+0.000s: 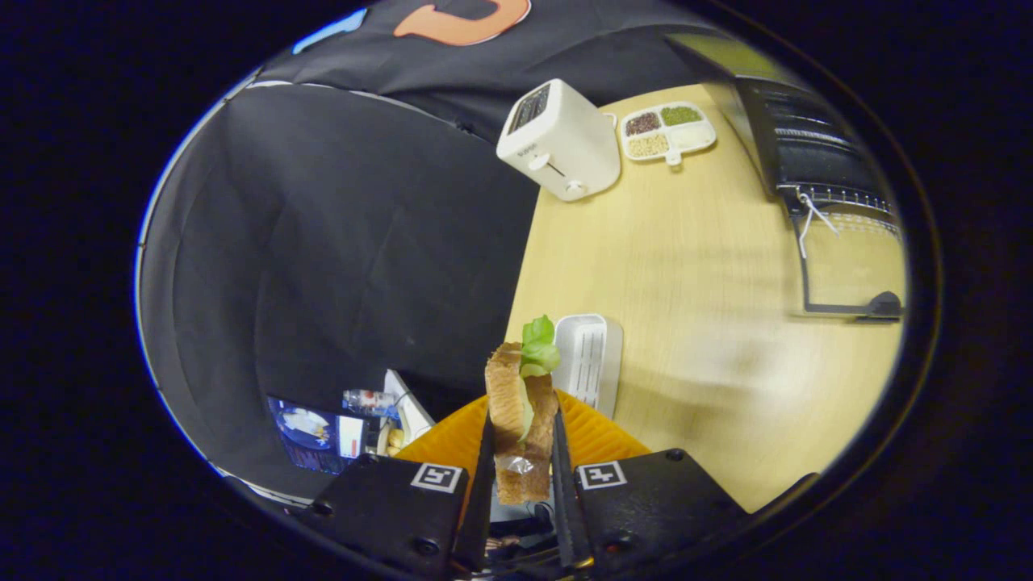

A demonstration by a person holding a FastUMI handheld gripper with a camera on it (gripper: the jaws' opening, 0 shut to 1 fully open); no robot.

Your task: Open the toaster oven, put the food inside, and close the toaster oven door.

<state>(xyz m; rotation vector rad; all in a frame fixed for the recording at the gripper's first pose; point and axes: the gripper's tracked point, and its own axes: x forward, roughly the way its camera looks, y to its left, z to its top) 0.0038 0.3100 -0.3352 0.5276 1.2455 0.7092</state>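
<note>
A sandwich (520, 411) of brown bread with a green lettuce leaf sticking out stands on edge between my fingers, and my gripper (521, 452) is shut on it. It hangs above an orange ribbed plate (593, 436). The toaster oven (807, 137) stands at the far right of the wooden table (702, 266), with its glass door (847, 258) hanging open and its handle toward me.
A white slot toaster (558, 139) stands at the table's far edge. Beside it lies a divided white tray (667, 131) of beans and grains. A white ribbed dish (589, 355) sits just beyond the orange plate. Black cloth hangs along the table's left side.
</note>
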